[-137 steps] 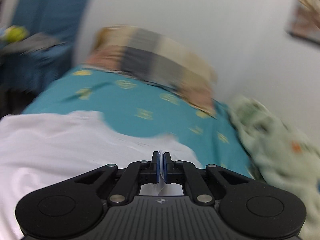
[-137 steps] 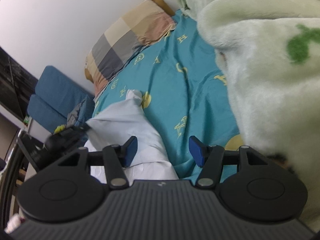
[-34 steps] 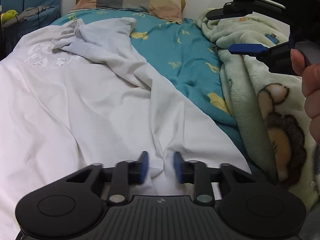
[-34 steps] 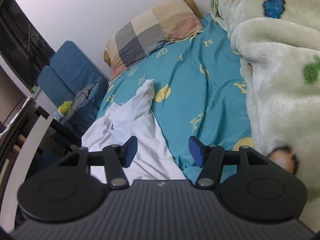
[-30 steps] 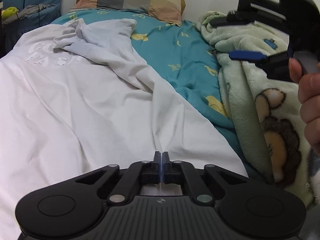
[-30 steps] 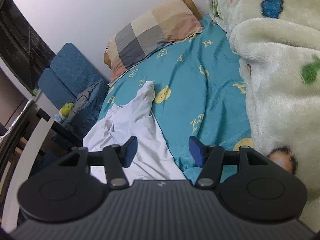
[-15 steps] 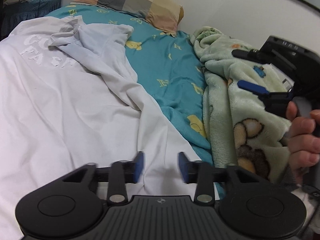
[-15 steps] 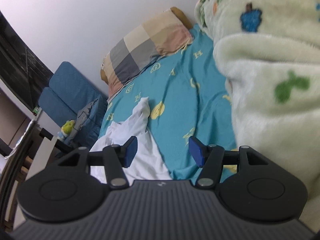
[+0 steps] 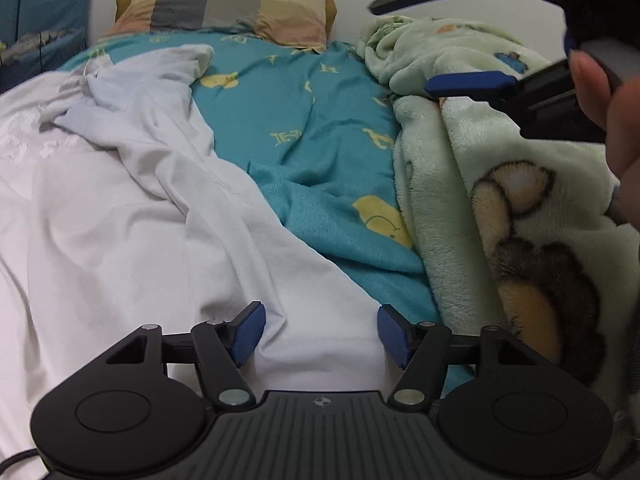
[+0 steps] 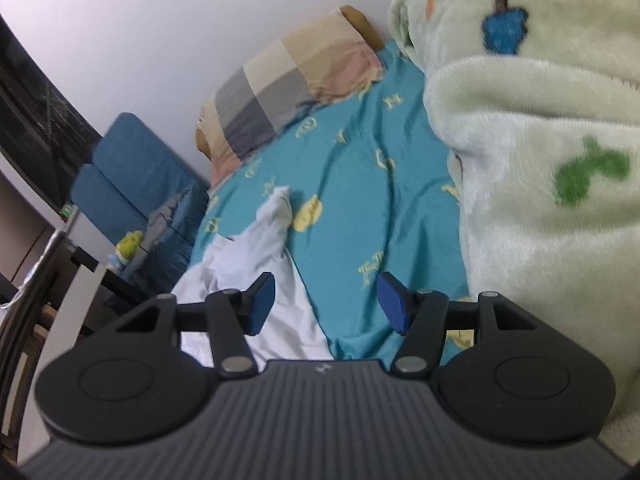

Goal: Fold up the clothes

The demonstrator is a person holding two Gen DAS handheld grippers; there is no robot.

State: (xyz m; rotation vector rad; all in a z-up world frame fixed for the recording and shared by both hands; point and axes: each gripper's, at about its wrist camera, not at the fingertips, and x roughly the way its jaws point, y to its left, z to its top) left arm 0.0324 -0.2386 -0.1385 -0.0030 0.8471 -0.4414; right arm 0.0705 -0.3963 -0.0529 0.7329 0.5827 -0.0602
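A white T-shirt (image 9: pixel 120 216) lies spread and wrinkled on the teal bed sheet (image 9: pixel 304 128), with a sleeve bunched towards the pillow. My left gripper (image 9: pixel 320 334) is open and empty just above the shirt's near right hem. My right gripper (image 10: pixel 326 302) is open and empty, held in the air above the sheet beside the shirt's sleeve (image 10: pixel 268 232). The right gripper also shows in the left wrist view (image 9: pixel 468 80), over the blanket.
A pale green fleece blanket (image 9: pixel 500 184) with bear print is heaped along the bed's right side. A checked pillow (image 9: pixel 224 4) lies at the head by the white wall. A blue chair (image 10: pixel 132 168) stands left of the bed.
My left gripper shut on the shirt's hem a second ago, then opened wide and let it go. My right gripper stayed open and rose nearer the blanket.
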